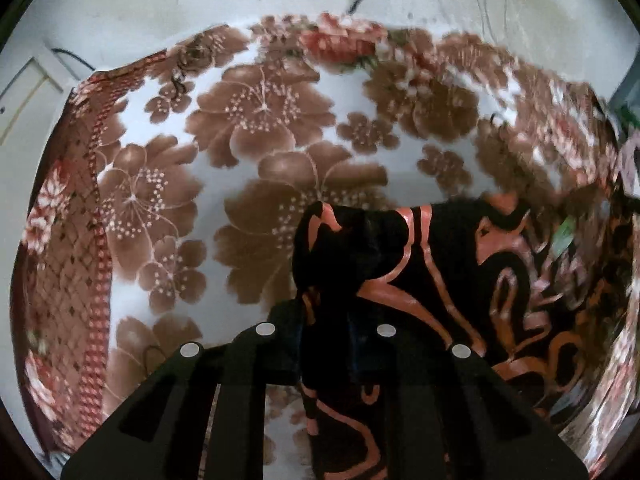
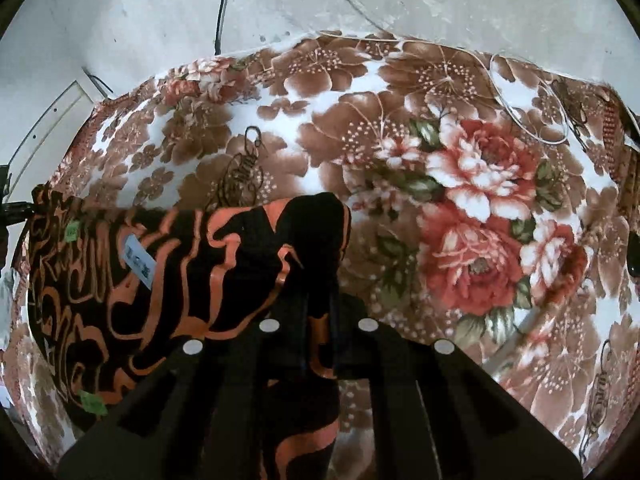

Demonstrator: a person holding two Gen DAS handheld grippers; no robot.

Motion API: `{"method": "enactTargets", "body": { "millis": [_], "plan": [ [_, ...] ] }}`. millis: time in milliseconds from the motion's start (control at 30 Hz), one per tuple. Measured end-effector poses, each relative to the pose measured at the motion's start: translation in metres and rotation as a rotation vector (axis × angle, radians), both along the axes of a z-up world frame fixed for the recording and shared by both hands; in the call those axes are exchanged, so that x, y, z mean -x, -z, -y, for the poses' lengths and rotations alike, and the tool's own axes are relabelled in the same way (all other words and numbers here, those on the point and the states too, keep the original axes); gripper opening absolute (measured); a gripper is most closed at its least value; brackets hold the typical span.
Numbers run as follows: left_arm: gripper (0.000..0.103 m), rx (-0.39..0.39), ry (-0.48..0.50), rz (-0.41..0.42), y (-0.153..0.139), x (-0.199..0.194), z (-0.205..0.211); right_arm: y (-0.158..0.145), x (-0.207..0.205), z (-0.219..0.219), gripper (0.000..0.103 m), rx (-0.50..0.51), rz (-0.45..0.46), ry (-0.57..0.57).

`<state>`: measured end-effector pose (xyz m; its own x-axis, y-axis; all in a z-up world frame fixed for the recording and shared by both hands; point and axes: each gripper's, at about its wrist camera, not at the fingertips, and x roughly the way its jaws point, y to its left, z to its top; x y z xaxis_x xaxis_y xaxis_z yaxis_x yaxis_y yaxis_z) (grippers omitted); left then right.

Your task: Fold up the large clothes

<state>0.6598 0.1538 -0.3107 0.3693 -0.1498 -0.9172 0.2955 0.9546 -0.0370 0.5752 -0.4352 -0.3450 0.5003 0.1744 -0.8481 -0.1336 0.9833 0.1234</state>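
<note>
A large black garment with orange swirl stripes [image 1: 440, 264] is held up over a floral bedspread [image 1: 248, 120]. My left gripper [image 1: 324, 320] is shut on its left corner, with the cloth bunched between the fingers and hanging down. In the right wrist view my right gripper [image 2: 318, 320] is shut on the other corner of the same garment [image 2: 168, 280], which stretches away to the left with a small white label and green tags on it. The garment's lower part is hidden behind the grippers.
The bedspread [image 2: 480, 184] has brown flowers on white with red peonies and a patterned red border [image 1: 92, 240]. A grey wall [image 2: 280, 0] with hanging cables stands behind it. A thin white cord [image 2: 524, 120] lies on the far right of the spread.
</note>
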Motion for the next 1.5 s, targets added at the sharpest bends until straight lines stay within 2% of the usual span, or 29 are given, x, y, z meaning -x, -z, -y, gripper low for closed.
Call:
{"method": "enactTargets", "body": {
  "millis": [133,233,300,367,433,467,500,567,600,733,833,967,1033,1167,1233,1300,1433,1500],
  "plan": [
    [0.016,-0.034,0.017,-0.067,0.046,-0.017,0.006,0.041,-0.011,-0.013,0.008,0.102,-0.033,-0.030],
    [0.018,-0.050,0.009,-0.080,0.078,-0.023,0.010,0.075,-0.010,-0.014,0.009,0.099,-0.062,-0.004],
    [0.019,-0.056,0.001,-0.076,0.085,-0.023,0.012,0.089,-0.007,-0.015,0.010,0.103,-0.078,-0.010],
    [0.022,-0.094,0.013,-0.058,0.084,-0.020,0.019,0.091,-0.005,-0.018,0.012,0.106,-0.086,-0.018],
    [0.036,-0.116,0.020,-0.041,0.074,-0.015,0.023,0.084,-0.001,-0.020,0.013,0.113,-0.088,-0.015],
    [0.043,-0.123,0.019,-0.024,0.069,-0.012,0.023,0.078,0.000,-0.020,0.018,0.119,-0.086,-0.011],
    [0.054,-0.122,0.014,0.005,0.060,-0.009,0.020,0.068,0.003,-0.020,0.022,0.128,-0.074,0.002],
    [0.066,-0.116,-0.012,0.063,0.038,0.002,0.016,0.052,0.010,-0.019,0.057,0.121,-0.055,0.035],
    [0.071,-0.105,-0.025,0.093,0.027,0.010,0.015,0.043,0.014,-0.020,0.063,0.118,-0.037,0.046],
    [0.087,-0.085,-0.036,0.217,-0.011,0.060,0.035,0.006,0.042,-0.050,0.067,0.124,0.027,0.038],
    [0.095,-0.054,-0.051,0.276,-0.014,0.098,0.068,-0.004,0.066,-0.093,0.091,0.099,0.080,0.060],
    [0.097,-0.022,-0.110,0.300,0.003,0.136,0.115,0.004,0.089,-0.155,0.093,0.037,0.111,0.125],
    [0.097,0.027,-0.165,0.299,0.016,0.151,0.135,0.011,0.095,-0.182,0.094,0.030,0.110,0.135],
    [0.097,0.026,-0.171,0.341,0.038,0.167,0.172,0.034,0.105,-0.222,0.093,0.115,0.115,0.164],
    [0.097,0.008,-0.152,0.343,0.049,0.170,0.182,0.052,0.108,-0.222,0.094,0.148,0.105,0.173],
    [0.098,-0.035,-0.135,0.349,0.066,0.171,0.183,0.064,0.113,-0.221,0.096,0.218,0.131,0.154],
    [0.099,-0.124,-0.101,0.392,0.086,0.170,0.164,0.077,0.121,-0.202,0.097,0.281,0.168,0.117],
    [0.099,-0.139,-0.110,0.394,0.092,0.169,0.141,0.077,0.124,-0.189,0.098,0.320,0.191,0.114]
  ]
}}
